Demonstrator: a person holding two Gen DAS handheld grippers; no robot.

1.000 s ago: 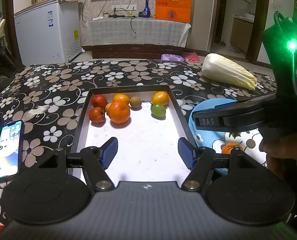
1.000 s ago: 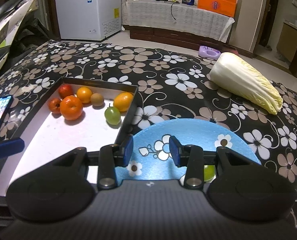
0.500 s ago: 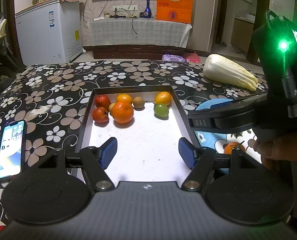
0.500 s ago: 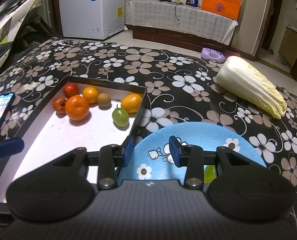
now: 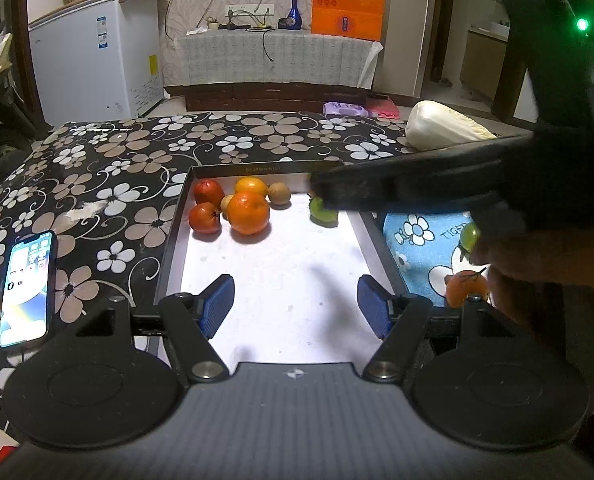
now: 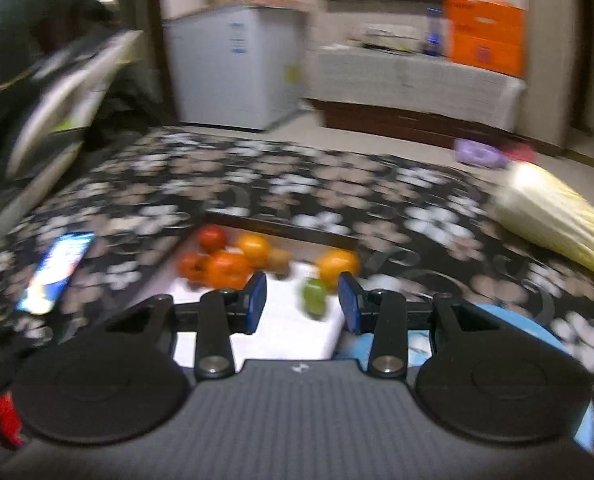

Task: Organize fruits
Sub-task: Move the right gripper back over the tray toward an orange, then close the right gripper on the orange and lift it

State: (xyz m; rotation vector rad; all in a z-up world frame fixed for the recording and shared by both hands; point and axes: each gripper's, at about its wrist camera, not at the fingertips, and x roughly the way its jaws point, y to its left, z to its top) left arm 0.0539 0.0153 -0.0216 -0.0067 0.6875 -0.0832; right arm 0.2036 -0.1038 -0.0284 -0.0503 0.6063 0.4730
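Both hand-held grippers (image 5: 295,304) (image 6: 301,299) open over tray (image 5: 169,240)

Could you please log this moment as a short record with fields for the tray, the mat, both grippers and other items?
tray: shallow tray on the floral tablecloth, white floor
tray fruit: large orange, two red fruits, green fruit, others at the far end
blue mat: blue mat right of the tray, small orange fruit on it
left gripper: left gripper open, empty, above the tray
right gripper: right gripper open, empty; view blurred
other: phone, cabbage
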